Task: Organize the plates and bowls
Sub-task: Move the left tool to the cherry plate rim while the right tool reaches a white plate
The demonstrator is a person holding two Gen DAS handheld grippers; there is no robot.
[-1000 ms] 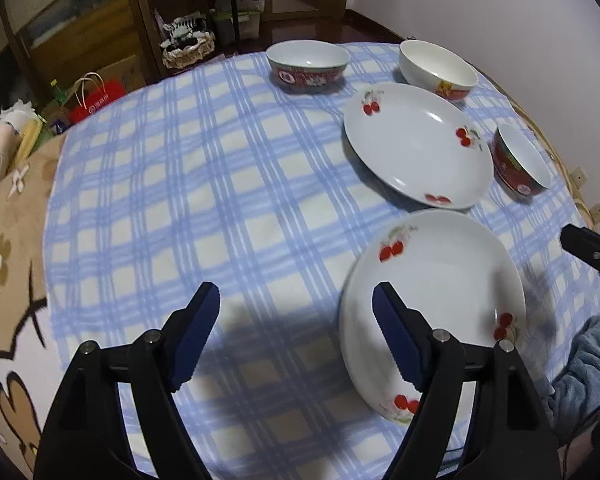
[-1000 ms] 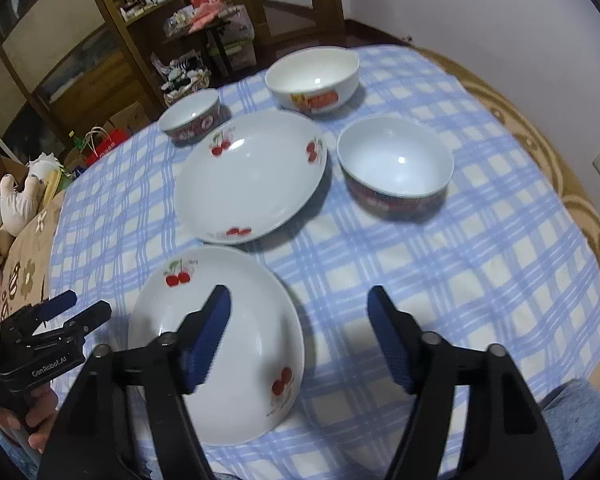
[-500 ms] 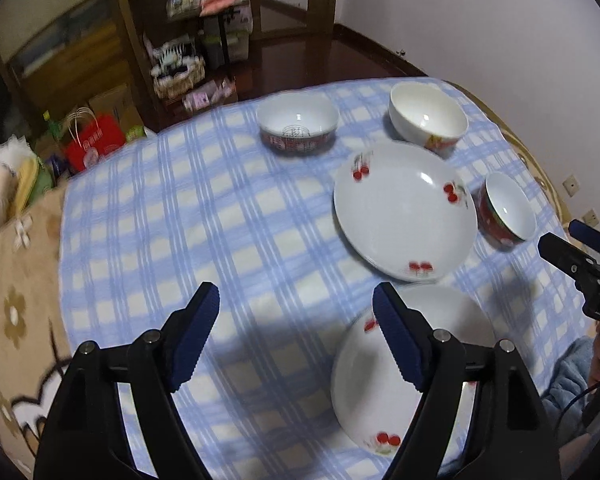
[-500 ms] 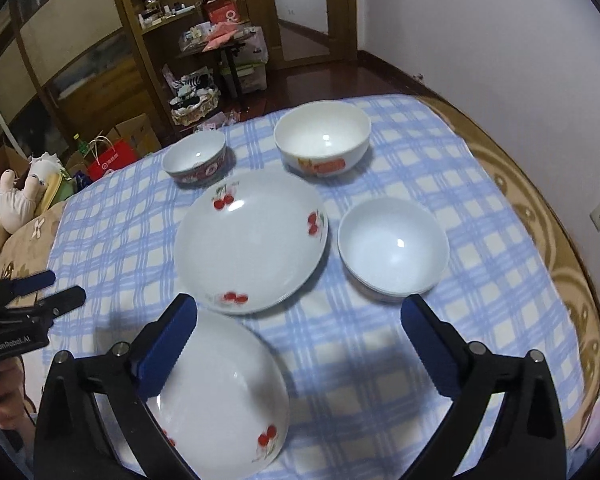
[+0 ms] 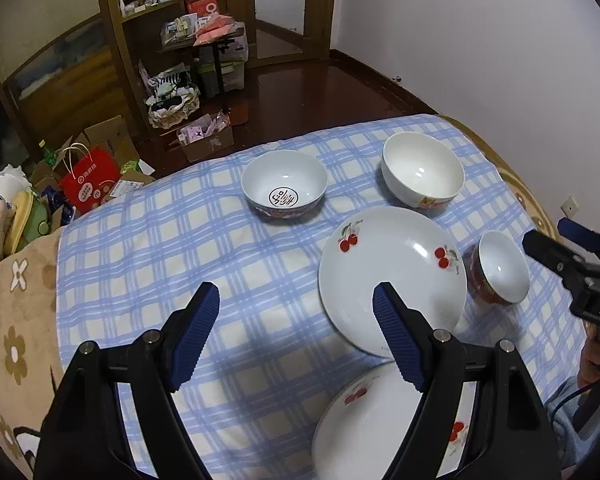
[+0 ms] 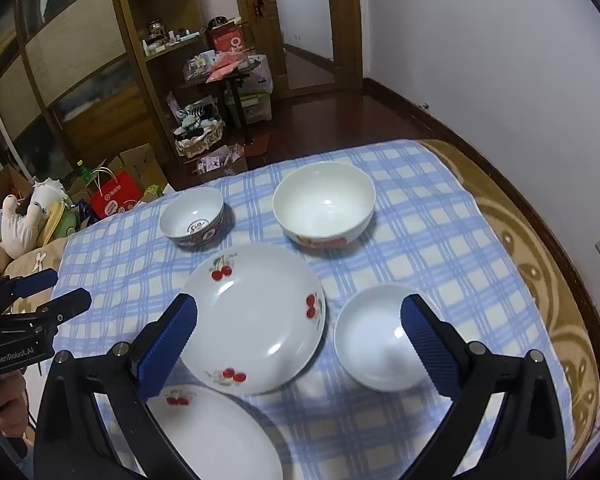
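Fingers of the left gripper (image 5: 296,320) and right gripper (image 6: 298,334) are being held released, nothing grasped. On the bed, two cherry plates (image 6: 256,316) are lying at six o'clock, bowls (image 6: 324,204) at twelve, probably awaiting stacking.

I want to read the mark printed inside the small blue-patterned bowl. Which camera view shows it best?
The left wrist view. It looks down into the small blue-patterned bowl, so the round black mark on its floor shows whole. In the right wrist view the same bowl sits farther off and smaller, and its near rim cuts off part of the mark.
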